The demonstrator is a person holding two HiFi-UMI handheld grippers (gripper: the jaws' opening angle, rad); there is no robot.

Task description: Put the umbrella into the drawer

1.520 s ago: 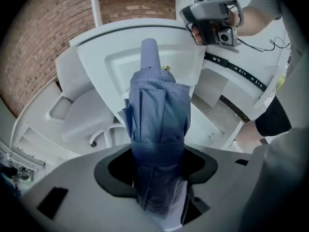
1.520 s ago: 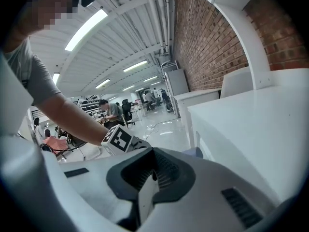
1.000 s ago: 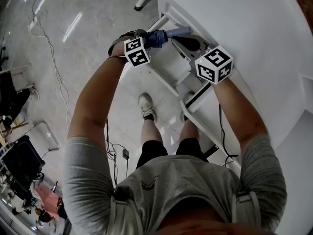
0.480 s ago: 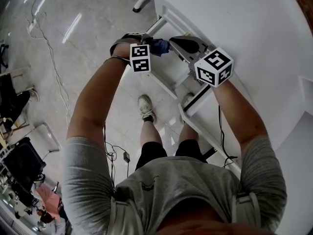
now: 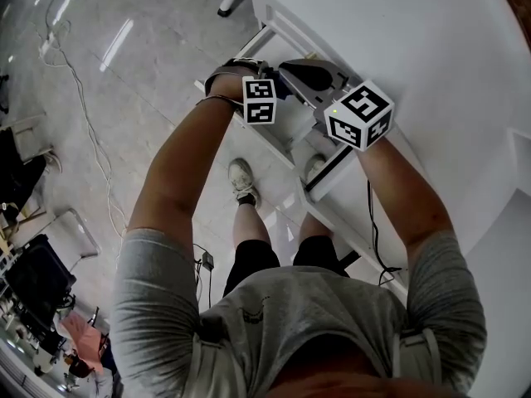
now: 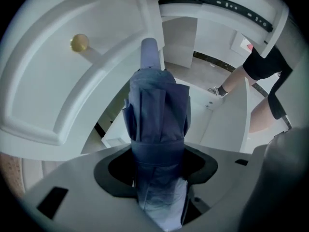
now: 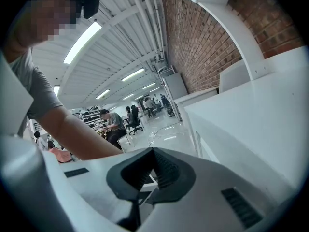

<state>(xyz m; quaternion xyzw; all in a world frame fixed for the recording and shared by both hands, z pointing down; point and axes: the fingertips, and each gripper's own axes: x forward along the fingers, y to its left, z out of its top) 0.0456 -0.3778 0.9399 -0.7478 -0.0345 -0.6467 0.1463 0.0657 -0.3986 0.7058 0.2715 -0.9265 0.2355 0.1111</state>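
**Head view.**
- Left claw point(image 5: 270, 94): points steeply down and is clamped on the umbrella. Only a dark sliver of the umbrella shows beside the claw's marker cube.
- Drawer point(image 5: 280, 143): white and pulled open, directly below the left claw.
- Right claw point(image 5: 297, 73): just right of the left claw, at the edge of the white desk point(image 5: 415, 40).
- Shoe point(image 5: 243, 179): on the floor, well below both claws.

**Left gripper view.**
- Umbrella point(image 6: 157, 115): folded, blue, strapped shut. It is pinched between the jaws and sticks straight out ahead of them.
- Brass knob point(image 6: 79, 42): on a white panel, ahead and left of the umbrella's tip.
- Black slide rail point(image 6: 217, 4): ahead and to the right.
- It cannot be told whether the tip has entered the drawer.

**Right gripper view.**
- Right claw point(image 7: 153, 170): jaws slightly spread, with nothing between them.
- Desk: on the claw's right.
- Brick wall point(image 7: 203, 37): beyond the desk.
- Forearm point(image 7: 67, 129): on the claw's left.
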